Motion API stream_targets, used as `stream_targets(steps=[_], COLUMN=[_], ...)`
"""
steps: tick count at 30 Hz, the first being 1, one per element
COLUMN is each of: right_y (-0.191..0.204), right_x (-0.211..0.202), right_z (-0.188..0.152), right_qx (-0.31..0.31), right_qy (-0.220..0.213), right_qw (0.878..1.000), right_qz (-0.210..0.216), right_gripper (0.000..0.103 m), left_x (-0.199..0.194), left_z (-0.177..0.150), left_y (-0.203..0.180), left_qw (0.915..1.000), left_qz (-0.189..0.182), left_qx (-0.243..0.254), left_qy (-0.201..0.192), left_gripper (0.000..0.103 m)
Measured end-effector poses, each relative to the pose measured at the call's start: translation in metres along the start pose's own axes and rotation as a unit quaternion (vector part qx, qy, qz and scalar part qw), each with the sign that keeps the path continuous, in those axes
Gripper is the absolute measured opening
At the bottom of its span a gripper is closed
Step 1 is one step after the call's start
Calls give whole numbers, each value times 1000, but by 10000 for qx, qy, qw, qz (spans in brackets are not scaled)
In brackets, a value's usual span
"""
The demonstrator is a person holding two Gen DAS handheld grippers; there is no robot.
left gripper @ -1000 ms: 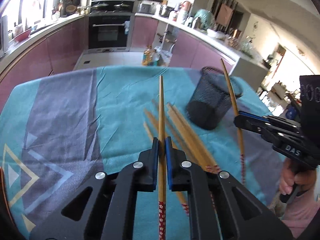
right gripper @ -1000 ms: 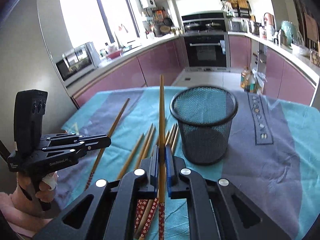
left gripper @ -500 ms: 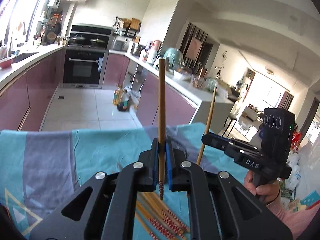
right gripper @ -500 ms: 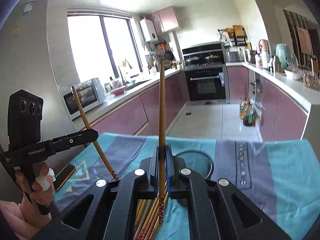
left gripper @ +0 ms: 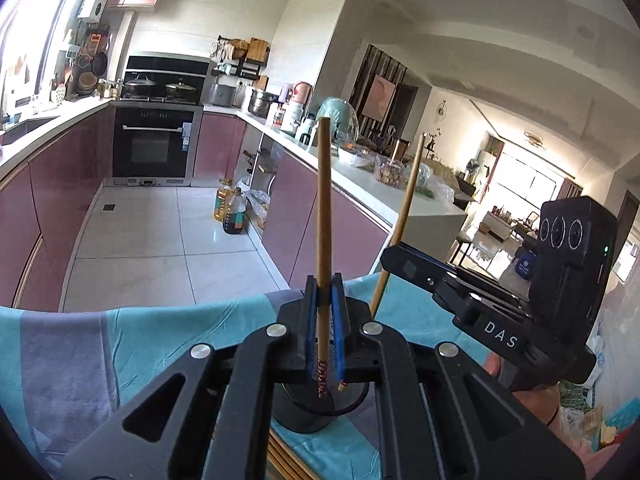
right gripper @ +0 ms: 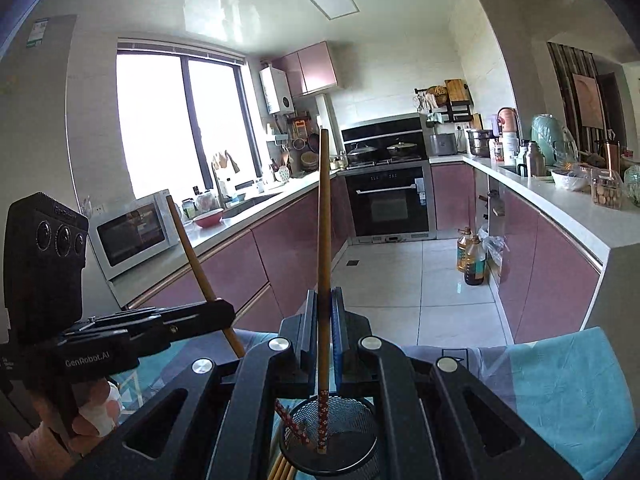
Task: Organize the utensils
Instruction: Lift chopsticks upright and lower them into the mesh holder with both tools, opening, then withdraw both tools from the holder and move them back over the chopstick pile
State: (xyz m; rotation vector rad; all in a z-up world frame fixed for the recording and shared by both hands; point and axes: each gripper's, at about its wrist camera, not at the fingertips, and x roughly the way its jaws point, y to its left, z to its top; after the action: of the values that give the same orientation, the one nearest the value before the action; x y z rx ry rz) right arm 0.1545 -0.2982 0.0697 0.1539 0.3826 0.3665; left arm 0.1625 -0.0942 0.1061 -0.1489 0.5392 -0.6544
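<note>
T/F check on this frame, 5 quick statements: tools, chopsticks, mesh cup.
1. Each tool is shut on one chopstick. True: the left tool grips a chopstick, and the right tool grips its own chopstick.
2. Both held chopsticks have their patterned red ends pointing up. False: the red ends point down, over the black mesh cup.
3. The mesh cup lies tipped on its side. False: it stands upright on the teal tablecloth.
4. More chopsticks lie on the cloth beside the cup. True: loose chopsticks show at its left.
5. The oven door is open. False: the oven is closed.
</note>
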Motion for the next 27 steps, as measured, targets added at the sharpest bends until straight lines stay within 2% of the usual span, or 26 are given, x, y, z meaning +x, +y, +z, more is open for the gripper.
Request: stream_targets(steps=[8, 11, 19, 22, 24, 27], right_y=[0, 3, -8, -14, -15, -17], right_x=[42, 56, 72, 78, 77, 71], right_z=[-37, -45, -41, -41, -42, -45], right_qx=[-122, -214, 42, 159, 198, 206], right_qy=[1104, 1458, 1616, 1603, 1547, 1470], right_qw=[9938, 9891, 9868, 9869, 9876, 9885], right_qz=[38, 9, -53, -121, -163, -291], right_gripper=[6, 6, 7, 9, 9, 13], left_x=[54, 71, 93, 98, 95, 82], left_z=[-35, -43, -48, -48, -49, -52], left_y=[3, 8, 18, 21, 21, 22], left_qw=[9953, 9938, 9920, 9915, 9921, 9930], left_qz=[54, 153, 294, 416, 469, 609], left_qx=[264, 291, 277, 288, 275, 292], left_qy=[935, 1061, 1196, 1198, 1135, 968], left_gripper=[8, 8, 8, 13, 22, 25])
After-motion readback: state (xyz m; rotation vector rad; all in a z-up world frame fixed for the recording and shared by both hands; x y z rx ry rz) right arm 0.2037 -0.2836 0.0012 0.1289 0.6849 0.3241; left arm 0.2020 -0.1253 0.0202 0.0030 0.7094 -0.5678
